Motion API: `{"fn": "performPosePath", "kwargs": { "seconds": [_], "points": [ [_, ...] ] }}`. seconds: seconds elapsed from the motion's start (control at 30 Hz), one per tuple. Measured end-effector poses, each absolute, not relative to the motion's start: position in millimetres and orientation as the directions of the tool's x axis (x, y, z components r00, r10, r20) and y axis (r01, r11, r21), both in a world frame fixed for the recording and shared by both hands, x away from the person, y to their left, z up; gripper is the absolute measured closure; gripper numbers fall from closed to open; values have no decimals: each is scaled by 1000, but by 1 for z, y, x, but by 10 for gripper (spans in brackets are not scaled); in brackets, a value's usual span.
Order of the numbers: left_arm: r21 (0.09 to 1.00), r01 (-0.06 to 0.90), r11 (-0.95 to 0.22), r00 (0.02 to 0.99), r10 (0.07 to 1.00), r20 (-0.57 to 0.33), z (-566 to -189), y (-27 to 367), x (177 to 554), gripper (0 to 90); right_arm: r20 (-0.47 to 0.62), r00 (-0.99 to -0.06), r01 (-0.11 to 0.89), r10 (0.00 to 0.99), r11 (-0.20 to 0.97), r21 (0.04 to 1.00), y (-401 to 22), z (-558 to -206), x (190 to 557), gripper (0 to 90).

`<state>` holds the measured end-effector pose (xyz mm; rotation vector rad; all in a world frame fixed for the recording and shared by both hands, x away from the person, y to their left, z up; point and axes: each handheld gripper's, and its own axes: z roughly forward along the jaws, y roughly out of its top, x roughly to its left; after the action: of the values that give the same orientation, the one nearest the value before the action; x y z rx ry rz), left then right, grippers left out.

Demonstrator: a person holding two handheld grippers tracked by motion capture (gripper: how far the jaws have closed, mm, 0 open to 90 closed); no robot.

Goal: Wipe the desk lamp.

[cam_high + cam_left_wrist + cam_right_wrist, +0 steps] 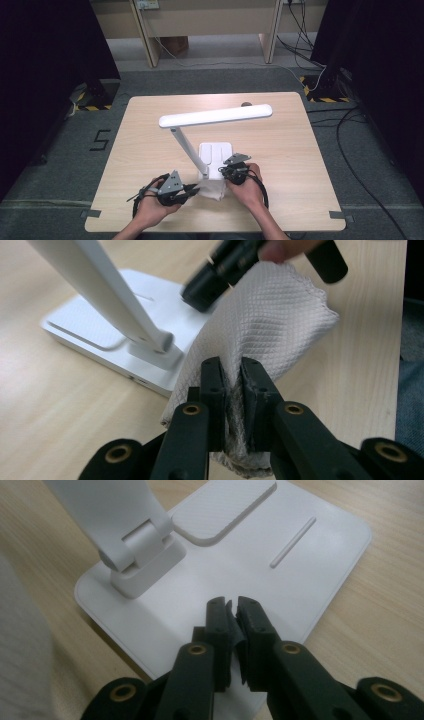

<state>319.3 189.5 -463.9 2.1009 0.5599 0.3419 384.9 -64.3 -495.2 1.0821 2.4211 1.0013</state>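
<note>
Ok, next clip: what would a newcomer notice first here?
A white desk lamp stands mid-table, its long head lying level above its flat base. At the near edge of the wooden table, the left gripper is shut on a white textured cloth draped beside the base. The right gripper, fingers shut, rests over the base's near corner.
</note>
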Motion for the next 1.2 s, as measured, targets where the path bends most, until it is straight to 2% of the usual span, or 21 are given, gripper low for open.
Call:
{"fn": "performPosePath", "kwargs": {
  "seconds": [0.23,0.67,1.2],
  "points": [
    [855,230,-465,839,540,68,-442,209,322,812,24,-689,535,725,485,692,-65,-494,385,900],
    [894,216,-393,781,619,84,-424,229,333,816,32,-694,542,719,493,681,-65,-493,387,900],
    [931,254,-264,689,724,17,-420,232,350,818,49,-687,541,725,465,701,-67,-496,386,900]
  ]
}}
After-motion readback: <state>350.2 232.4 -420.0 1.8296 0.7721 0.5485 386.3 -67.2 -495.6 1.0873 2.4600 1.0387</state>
